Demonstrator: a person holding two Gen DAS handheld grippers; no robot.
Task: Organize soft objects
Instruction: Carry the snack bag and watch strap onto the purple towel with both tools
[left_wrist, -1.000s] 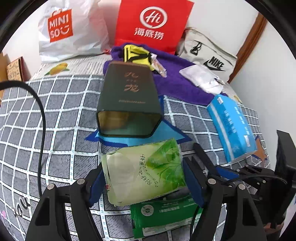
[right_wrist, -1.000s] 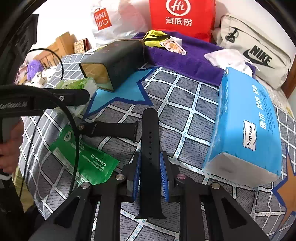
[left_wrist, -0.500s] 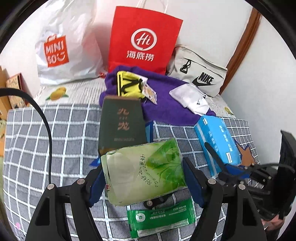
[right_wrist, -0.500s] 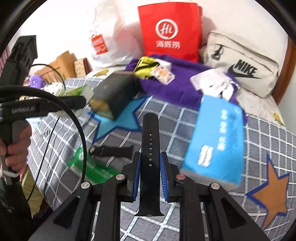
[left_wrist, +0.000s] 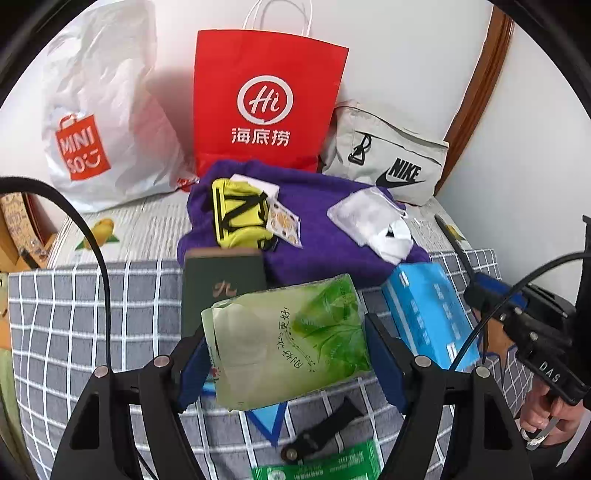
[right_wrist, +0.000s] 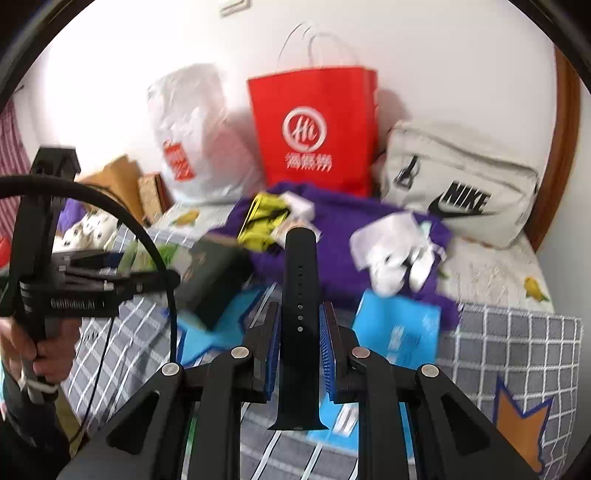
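Both of my grippers have risen since a second ago, so the red paper bag (left_wrist: 269, 103) and grey Nike pouch (left_wrist: 388, 155) now fill the top of each view while the checked bedspread (left_wrist: 74, 302) has dropped lower. At the centre of the left view my left gripper (left_wrist: 288, 354) clamps the pale green tissue pack (left_wrist: 288, 339) between wide-set pads, clear of the bed. At lower centre of the right view my right gripper (right_wrist: 299, 347) pinches the black watch strap (right_wrist: 300, 295) narrowly, pointing toward the purple cloth (right_wrist: 340, 240).
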